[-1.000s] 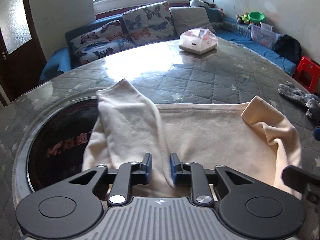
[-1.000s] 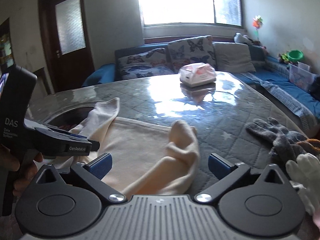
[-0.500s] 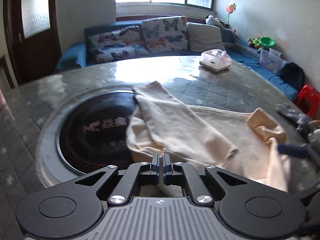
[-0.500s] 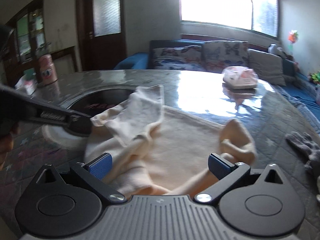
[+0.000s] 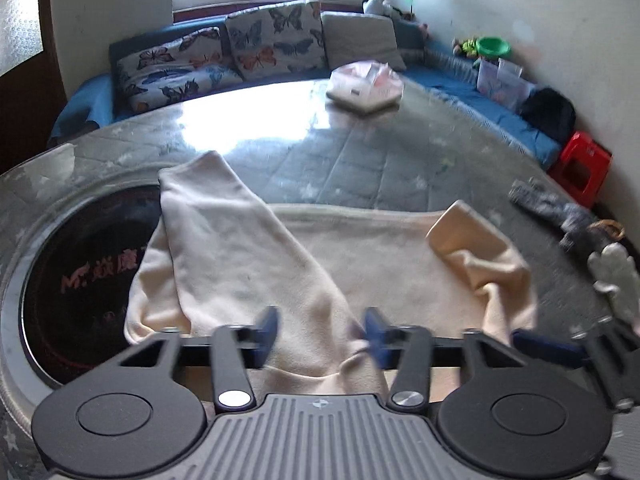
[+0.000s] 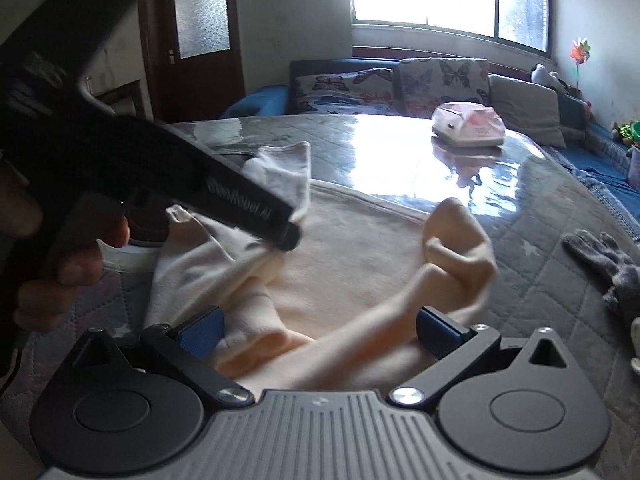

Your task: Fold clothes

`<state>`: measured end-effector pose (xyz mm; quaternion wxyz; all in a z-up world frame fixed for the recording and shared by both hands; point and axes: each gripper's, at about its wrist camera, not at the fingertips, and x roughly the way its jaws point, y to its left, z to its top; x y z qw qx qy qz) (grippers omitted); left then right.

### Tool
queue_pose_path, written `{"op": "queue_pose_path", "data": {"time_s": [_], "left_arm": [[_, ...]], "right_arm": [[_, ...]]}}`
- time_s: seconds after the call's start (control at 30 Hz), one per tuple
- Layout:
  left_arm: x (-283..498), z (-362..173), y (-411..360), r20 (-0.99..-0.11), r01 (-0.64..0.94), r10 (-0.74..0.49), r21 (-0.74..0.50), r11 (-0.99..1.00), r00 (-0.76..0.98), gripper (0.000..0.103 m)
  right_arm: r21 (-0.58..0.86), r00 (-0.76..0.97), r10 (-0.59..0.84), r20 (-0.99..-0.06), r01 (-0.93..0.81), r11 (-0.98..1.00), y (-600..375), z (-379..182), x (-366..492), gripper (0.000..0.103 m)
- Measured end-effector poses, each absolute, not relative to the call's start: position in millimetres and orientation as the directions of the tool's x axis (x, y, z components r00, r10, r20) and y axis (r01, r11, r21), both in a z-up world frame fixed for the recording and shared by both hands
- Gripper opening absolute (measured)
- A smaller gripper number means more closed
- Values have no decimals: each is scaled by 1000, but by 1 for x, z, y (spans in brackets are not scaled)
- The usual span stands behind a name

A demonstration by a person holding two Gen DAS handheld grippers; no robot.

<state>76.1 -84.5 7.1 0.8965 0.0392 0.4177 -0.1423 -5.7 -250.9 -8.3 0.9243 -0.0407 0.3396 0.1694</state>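
A cream long-sleeved garment [image 5: 360, 248] lies spread on the quilted table [image 5: 360, 152]. Its left sleeve [image 5: 208, 216] is folded across the body, and the right sleeve [image 5: 480, 256] is bunched at the right side. My left gripper [image 5: 320, 332] is open and hovers over the garment's near edge, with cloth lying below the gap. In the right wrist view the left gripper [image 6: 288, 234] sits over the folded sleeve, held by a hand [image 6: 60, 264]. My right gripper [image 6: 322, 330] is wide open, and the rumpled near edge of the garment [image 6: 360, 256] lies between its fingers.
A round black hob plate [image 5: 80, 280] is set into the table under the garment's left side. A wrapped tissue pack [image 5: 365, 85] stands at the far side. Grey gloves [image 5: 560, 212] lie at the right edge. A sofa with butterfly cushions [image 5: 276, 40] and a red stool [image 5: 580, 164] stand beyond.
My left gripper closed and pulled back half a second ago, and now stands open again close over the near edge. My right gripper stayed open and came nearer to the garment.
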Motion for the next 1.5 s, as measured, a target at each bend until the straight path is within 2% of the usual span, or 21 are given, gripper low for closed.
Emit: {"op": "queue_pose_path", "data": {"time_s": [0.07, 0.17, 0.5, 0.6, 0.7, 0.87, 1.0, 1.13, 1.23, 1.27, 1.33, 1.5], "left_arm": [[74, 4, -81, -760, 285, -210, -34, 958, 614, 12], [66, 3, -71, -749, 275, -195, -18, 961, 634, 5], [24, 20, -4, -696, 128, -127, -51, 990, 707, 0], [16, 26, 7, -699, 139, -187, -125, 982, 691, 1], [15, 33, -7, -691, 188, -243, -155, 970, 681, 5], [25, 41, -48, -679, 276, -291, -134, 952, 674, 46], [38, 36, -77, -701, 326, -305, -109, 939, 644, 48], [57, 20, -93, -757, 304, -271, -100, 947, 595, 48], [68, 8, -100, -783, 281, -228, -71, 957, 578, 43], [70, 5, -100, -788, 279, -217, -60, 958, 577, 27], [68, 3, -97, -787, 282, -220, -61, 957, 576, 12], [51, 15, -71, -749, 259, -226, -76, 963, 623, 8]], "right_arm": [[43, 711, 278, -646, -329, 943, -255, -10, -6, 103], [53, 710, 269, -651, -311, 949, -260, -12, -6, 103], [52, 721, 269, -638, -308, 950, -255, -8, -10, 103], [60, 730, 273, -626, -303, 951, -254, -5, -10, 103], [64, 739, 274, -616, -300, 952, -253, -2, -10, 103], [40, 739, 264, -620, -307, 951, -255, -4, -13, 103], [34, 738, 262, -622, -309, 951, -258, -5, -15, 103], [51, 735, 270, -622, -306, 951, -262, -7, -14, 103], [54, 733, 276, -621, -311, 949, -263, -8, -14, 103], [55, 732, 278, -622, -313, 948, -263, -9, -13, 103], [57, 731, 279, -622, -313, 948, -264, -10, -13, 103], [58, 732, 276, -623, -309, 949, -267, -11, -13, 103]]}}
